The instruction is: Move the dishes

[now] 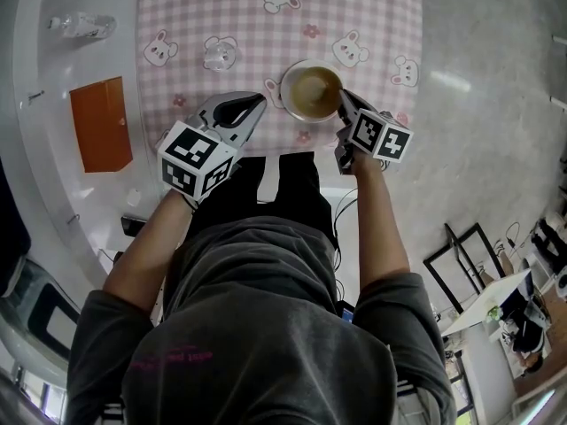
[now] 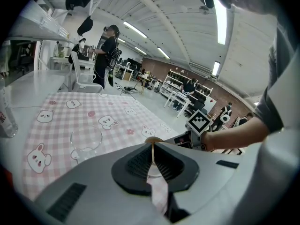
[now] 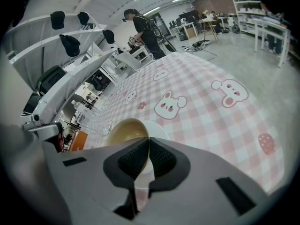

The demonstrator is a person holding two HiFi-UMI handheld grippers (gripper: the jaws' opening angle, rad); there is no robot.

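- Left tongs (image 2: 152, 149): closed, pads meeting along a thin seam, nothing seen clamped between them.
- Right tongs (image 3: 148, 143): closed as well, pads together at the tips; white visible through the slit lower down, source not determinable.
- Bowl (image 1: 311, 91): tan inside, upright, seated on a white plate (image 1: 284, 101), positioned between the two sets of tongs.
- Relative to the left tongs: just past the tips, only a sliver of tan rim showing above them in the left gripper view; contact not confirmable.
- Relative to the right tongs: directly ahead of the tips, with bowl and plate edge rising just behind the pads in the right gripper view; tips overlapping the bowl's side in the head view, contact not confirmable.
- Clear glass (image 1: 217, 53): empty, upright, ahead of the left tongs and apart from them, on the pink checked cloth (image 1: 266, 34) covering the bench (image 1: 53, 87).
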